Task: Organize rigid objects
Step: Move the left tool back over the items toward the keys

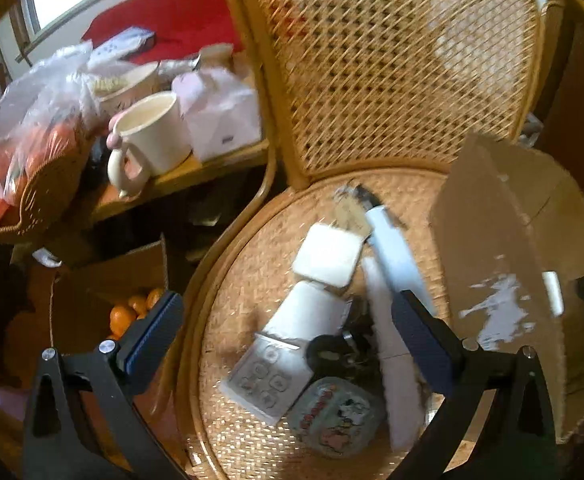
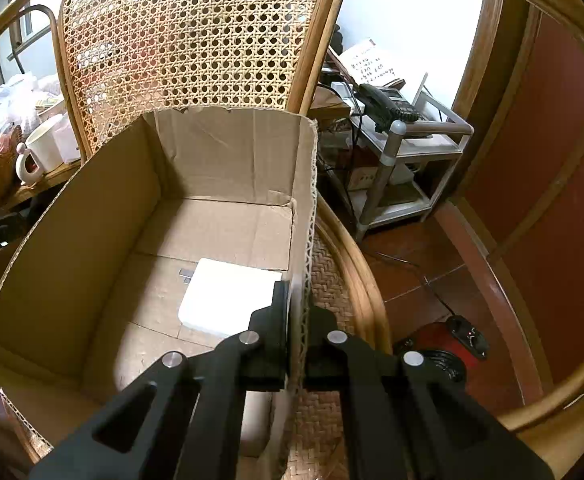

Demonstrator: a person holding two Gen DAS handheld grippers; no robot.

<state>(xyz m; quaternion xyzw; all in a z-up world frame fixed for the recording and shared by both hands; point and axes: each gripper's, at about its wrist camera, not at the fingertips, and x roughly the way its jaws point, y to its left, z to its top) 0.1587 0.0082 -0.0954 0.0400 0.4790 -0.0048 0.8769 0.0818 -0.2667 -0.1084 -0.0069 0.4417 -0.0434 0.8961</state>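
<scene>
White rigid items [image 1: 328, 260] piled on the woven seat are approached by the wide-open, empty left gripper [image 1: 287, 320], while the brown cardboard box [image 2: 91, 216] is steadied at its right wall by the closed right gripper [image 2: 298, 336]; next, one item likely needs grasping.

Heaped together on the woven chair seat: a white square block [image 1: 328, 256], a white box [image 1: 306, 312] just below it, a long white stick [image 1: 392, 356], a white-handled tool [image 1: 396, 256] lying aslant, a grey button pad [image 1: 265, 376] and a round cartoon tin [image 1: 334, 414]. Standing beside the heap, an open cardboard box [image 2: 71, 240], right wall pinched. Flat on its floor, one white adapter [image 2: 227, 296].
</scene>
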